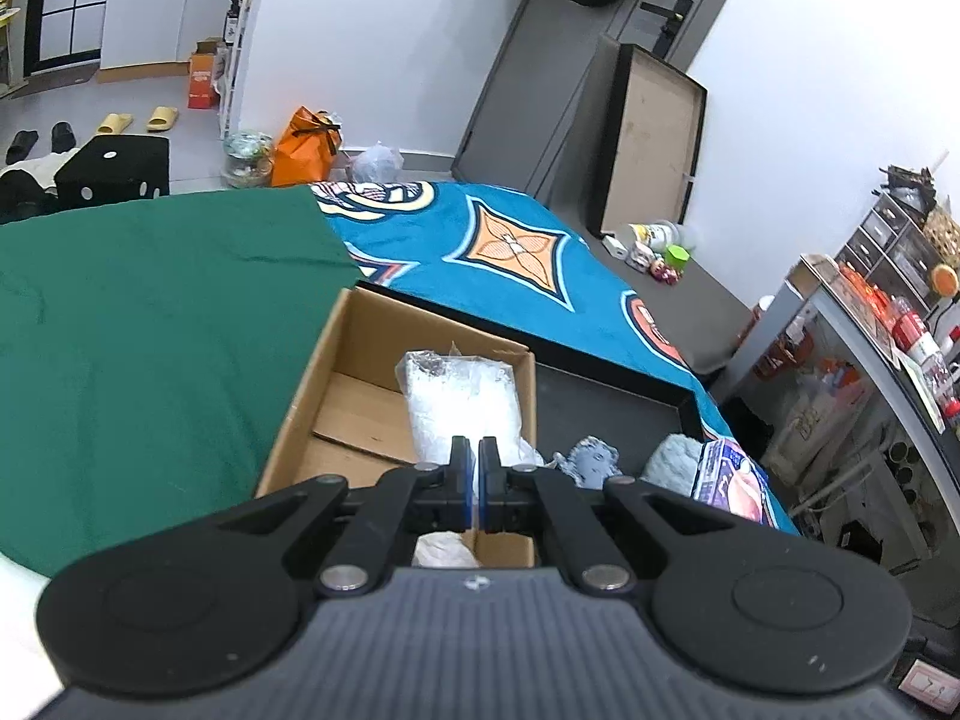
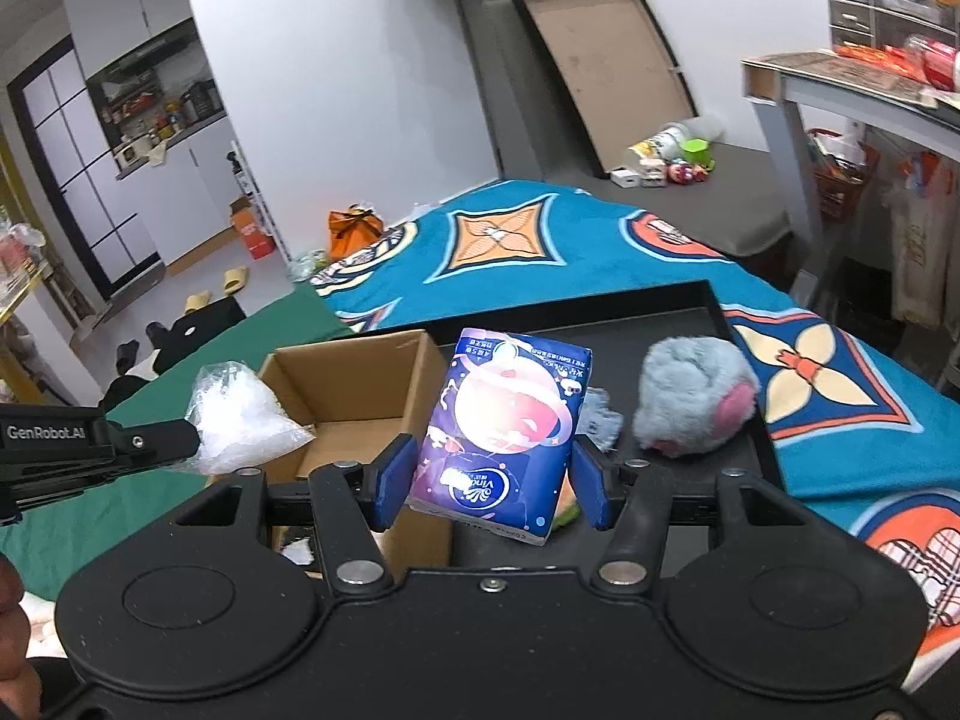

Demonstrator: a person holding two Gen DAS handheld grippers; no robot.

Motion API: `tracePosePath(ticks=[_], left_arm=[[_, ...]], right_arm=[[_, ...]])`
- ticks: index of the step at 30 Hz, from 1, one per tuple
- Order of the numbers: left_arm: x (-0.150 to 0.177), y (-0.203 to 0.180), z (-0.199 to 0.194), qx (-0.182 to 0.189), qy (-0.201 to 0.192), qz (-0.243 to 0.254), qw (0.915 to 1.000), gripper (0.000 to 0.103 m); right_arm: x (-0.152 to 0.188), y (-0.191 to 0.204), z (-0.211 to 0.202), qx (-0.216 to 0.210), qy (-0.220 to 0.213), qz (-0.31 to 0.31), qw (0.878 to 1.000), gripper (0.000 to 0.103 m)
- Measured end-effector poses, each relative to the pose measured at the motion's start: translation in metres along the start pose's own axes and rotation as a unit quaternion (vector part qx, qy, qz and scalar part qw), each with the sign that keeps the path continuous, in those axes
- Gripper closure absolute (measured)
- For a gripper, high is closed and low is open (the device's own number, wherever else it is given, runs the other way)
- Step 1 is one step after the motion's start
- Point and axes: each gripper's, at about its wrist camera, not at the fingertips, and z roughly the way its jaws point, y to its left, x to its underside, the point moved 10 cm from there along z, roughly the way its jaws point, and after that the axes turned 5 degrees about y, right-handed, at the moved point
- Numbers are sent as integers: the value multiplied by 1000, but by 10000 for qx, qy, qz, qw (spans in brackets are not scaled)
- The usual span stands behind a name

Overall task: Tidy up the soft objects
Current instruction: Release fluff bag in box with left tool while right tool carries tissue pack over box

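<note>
My left gripper (image 1: 478, 468) is shut on a clear plastic bag of white stuffing (image 1: 465, 402) and holds it over the open cardboard box (image 1: 336, 372); the bag also shows in the right wrist view (image 2: 240, 420), left of the box (image 2: 354, 384). My right gripper (image 2: 489, 471) is shut on a purple tissue pack (image 2: 504, 426), lifted above the black tray (image 2: 684, 324). The pack also shows in the left wrist view (image 1: 729, 480). A grey plush toy with pink patches (image 2: 696, 402) and a small blue knitted piece (image 2: 600, 420) lie on the tray.
The box and tray sit on a bed with a green sheet (image 1: 150, 330) and a blue patterned blanket (image 1: 510, 252). A cluttered table (image 2: 840, 84) stands at the right. Small toys and bottles (image 2: 666, 162) lie on the grey floor mat beyond.
</note>
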Motion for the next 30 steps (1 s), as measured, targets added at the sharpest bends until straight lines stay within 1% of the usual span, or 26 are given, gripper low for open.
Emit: tracePosePath(ticks=[9, 14, 17, 22, 26, 28, 30], left_arm=[[-5, 24, 5, -33, 16, -67, 10000, 102], [-2, 34, 16, -2, 126, -132, 9998, 102], [0, 39, 23, 87, 210, -235, 9995, 102], [-1, 43, 32, 131, 228, -286, 9992, 102], [1, 43, 40, 61, 294, -223, 9993, 102], [1, 44, 43, 16, 314, -256, 9992, 102], [2, 47, 46, -55, 418, -319, 9986, 100]], right_arm=[[-3, 31, 13, -116, 62, -194, 9997, 49], [-1, 43, 21, -139, 118, -295, 9994, 49], [3, 47, 26, -134, 166, -327, 9992, 49], [6, 52, 30, -129, 185, -359, 9991, 49], [10, 53, 32, -118, 225, -354, 9990, 49], [12, 52, 34, -122, 265, -352, 9990, 49], [12, 52, 35, -115, 283, -357, 9989, 49]])
